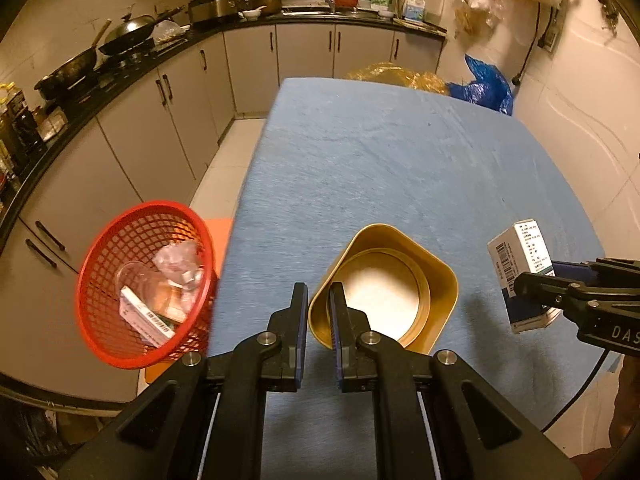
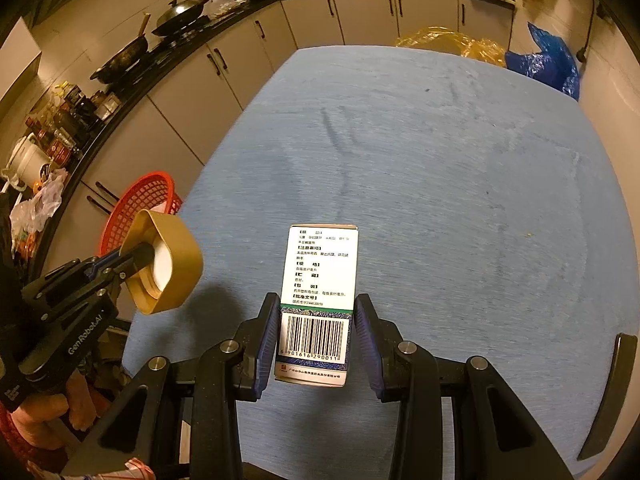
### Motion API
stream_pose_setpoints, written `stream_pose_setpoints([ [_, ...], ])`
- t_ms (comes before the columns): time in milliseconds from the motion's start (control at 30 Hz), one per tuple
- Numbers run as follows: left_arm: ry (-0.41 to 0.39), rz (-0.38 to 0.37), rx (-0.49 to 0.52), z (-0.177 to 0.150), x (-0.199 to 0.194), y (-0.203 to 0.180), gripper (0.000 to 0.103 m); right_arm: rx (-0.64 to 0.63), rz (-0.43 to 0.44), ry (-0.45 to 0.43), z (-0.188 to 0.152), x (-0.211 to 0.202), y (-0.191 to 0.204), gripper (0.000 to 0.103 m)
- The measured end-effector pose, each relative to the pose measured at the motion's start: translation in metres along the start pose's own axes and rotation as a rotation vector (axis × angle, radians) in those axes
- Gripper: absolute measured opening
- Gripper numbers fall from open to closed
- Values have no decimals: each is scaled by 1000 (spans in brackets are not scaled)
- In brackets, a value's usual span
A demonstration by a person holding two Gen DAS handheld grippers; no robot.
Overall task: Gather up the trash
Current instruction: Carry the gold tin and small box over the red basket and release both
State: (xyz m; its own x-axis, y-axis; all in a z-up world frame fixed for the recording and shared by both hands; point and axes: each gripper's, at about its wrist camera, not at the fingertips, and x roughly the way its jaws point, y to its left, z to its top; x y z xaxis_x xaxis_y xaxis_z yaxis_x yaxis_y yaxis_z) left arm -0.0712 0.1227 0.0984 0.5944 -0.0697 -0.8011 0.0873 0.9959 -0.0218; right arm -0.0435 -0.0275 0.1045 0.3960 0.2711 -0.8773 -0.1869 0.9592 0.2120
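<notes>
A blue table (image 1: 400,168) fills most of my view, its cloth-like top bare apart from faint scuffs. Beyond its far end runs a kitchen counter (image 1: 280,16) with pale cabinets below, crowded with woks, pots and a sink tap. Past the table's far corner sit a yellow bag (image 1: 396,74) and a blue bag (image 1: 486,86), crumpled against the wall.

Just off the table's left edge stands a red mesh basket (image 1: 100,280). Inside it lie a small printed box, crumpled clear plastic and what may be a clear cup; the blur makes that last one uncertain.

My left gripper (image 1: 319,292) is clamped tight on the rim of a gold container (image 1: 440,280), one finger inside and one outside, holding it tilted above the table's near left corner, beside the basket. Its inside bottom is white.

My right gripper (image 2: 316,320) grips a white medicine carton (image 2: 320,264) by its barcoded end, pads pressing both sides, above the table's near edge, to the right of the gold container.
</notes>
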Motion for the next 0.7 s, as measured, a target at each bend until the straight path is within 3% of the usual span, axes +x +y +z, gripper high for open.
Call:
stream_pose_setpoints([
  [700, -70, 61, -116, -2, -31, 89, 10, -110, 36, -15, 21, 13, 77, 41],
])
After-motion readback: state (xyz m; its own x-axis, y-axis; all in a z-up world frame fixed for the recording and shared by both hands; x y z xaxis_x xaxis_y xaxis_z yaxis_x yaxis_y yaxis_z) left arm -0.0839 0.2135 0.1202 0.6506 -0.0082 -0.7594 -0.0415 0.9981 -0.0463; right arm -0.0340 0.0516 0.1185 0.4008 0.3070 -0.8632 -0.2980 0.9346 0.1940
